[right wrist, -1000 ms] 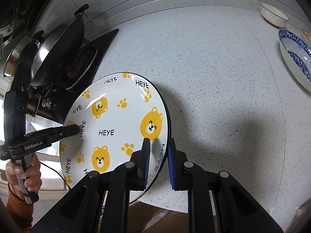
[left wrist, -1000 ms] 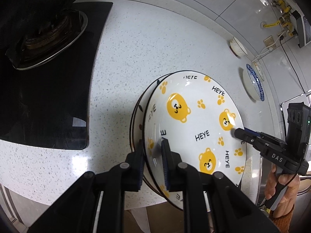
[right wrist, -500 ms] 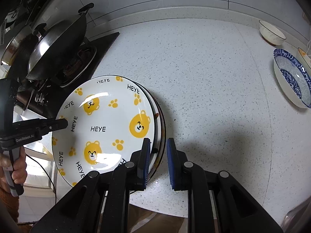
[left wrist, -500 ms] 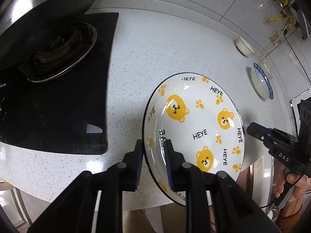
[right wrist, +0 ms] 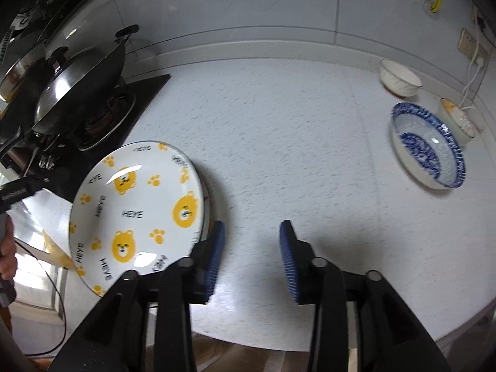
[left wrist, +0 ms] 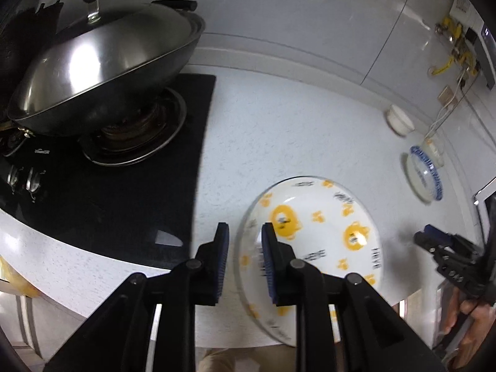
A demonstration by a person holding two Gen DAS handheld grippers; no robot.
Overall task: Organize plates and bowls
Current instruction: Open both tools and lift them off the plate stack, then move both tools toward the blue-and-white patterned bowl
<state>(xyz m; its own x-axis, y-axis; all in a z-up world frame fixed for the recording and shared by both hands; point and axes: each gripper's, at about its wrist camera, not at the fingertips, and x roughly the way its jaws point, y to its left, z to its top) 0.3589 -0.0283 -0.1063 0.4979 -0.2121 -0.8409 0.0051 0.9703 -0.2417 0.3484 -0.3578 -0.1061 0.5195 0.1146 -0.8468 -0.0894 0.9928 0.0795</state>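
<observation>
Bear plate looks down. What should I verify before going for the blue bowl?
1. Bear plate resting on counter: ok.
2. Its near rim inside the counter's edge: cannot tell.
3. Left gripper off the plate: ok, the right wrist view shows a gap.
4. Right gripper empty: ok, jaws opening with nothing between them.
5. Blue bowl upright, nothing in it: ok.

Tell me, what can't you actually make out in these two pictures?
- Bear plate, left wrist view: motion blur smears its lettering, and a hand-held gripper finger covers part of its rim.
- Plate beneath the bear plate, right wrist view: only a sliver of rim shows.
- Small orange-patterned bowl, right wrist view: partly behind the blue bowl; pattern too small.
- Wok, left wrist view: lid hides the contents.
</observation>
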